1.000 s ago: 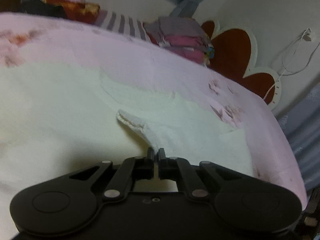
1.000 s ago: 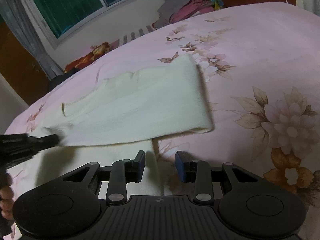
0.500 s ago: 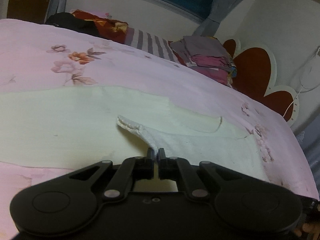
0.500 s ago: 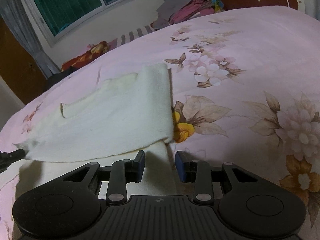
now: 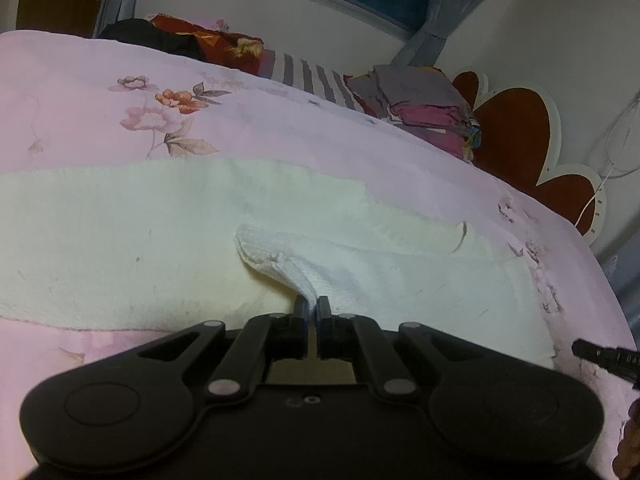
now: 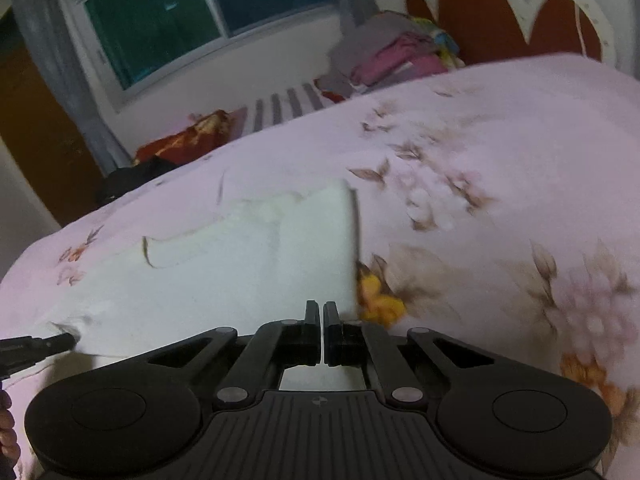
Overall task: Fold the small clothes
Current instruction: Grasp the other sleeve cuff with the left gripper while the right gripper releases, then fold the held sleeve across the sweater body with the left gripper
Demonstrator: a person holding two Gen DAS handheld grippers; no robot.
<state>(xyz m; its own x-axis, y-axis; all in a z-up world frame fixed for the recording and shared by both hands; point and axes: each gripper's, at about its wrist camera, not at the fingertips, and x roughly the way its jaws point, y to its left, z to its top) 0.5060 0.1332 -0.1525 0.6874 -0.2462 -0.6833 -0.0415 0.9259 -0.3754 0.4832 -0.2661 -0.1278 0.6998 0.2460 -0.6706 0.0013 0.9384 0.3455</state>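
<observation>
- While the cream garment point(image 5: 168, 240) is lying across the pink floral bed point(image 5: 280, 136) in the left wrist view, the left gripper point(image 5: 312, 307) is pinching a white ribbed edge of it, fingers clamped on the cloth.
- Far right, folded clothes point(image 5: 420, 100) are sitting by the headboard point(image 5: 516, 132).
- Seen from the right wrist, the right gripper point(image 6: 322, 312) is hovering at the garment's near right corner; its fingers have just been closing and are standing together, and whether cloth is caught between them I cannot tell.
</observation>
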